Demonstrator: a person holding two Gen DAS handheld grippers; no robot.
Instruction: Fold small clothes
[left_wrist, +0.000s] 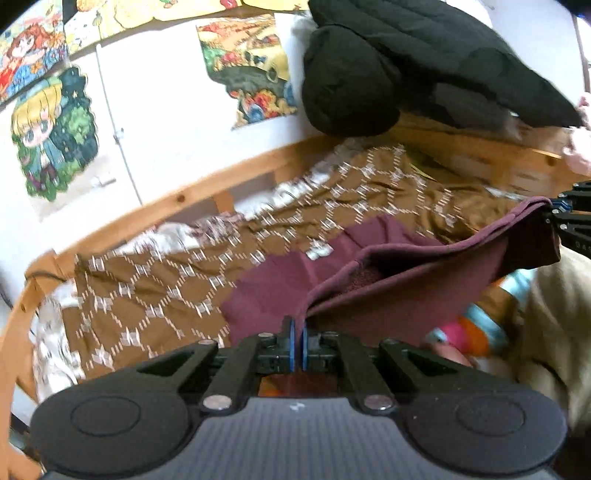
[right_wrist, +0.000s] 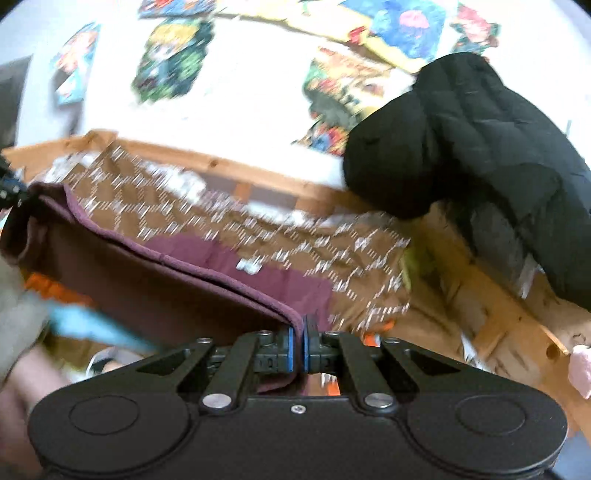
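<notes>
A maroon garment (left_wrist: 399, 280) is stretched in the air between my two grippers, its far part lying on the brown patterned bedspread (left_wrist: 155, 288). My left gripper (left_wrist: 298, 332) is shut on one corner of its edge. My right gripper (right_wrist: 298, 332) is shut on the other corner of the garment (right_wrist: 155, 284). In the left wrist view the right gripper (left_wrist: 565, 214) shows at the right edge, gripping the cloth. In the right wrist view the left gripper (right_wrist: 7, 192) shows at the left edge.
A black padded jacket (left_wrist: 413, 62) hangs over the wooden bed rail (left_wrist: 207, 188) at the back right; it also shows in the right wrist view (right_wrist: 472, 140). Posters (left_wrist: 51, 133) cover the white wall. Colourful clothes (left_wrist: 469, 332) lie below the garment.
</notes>
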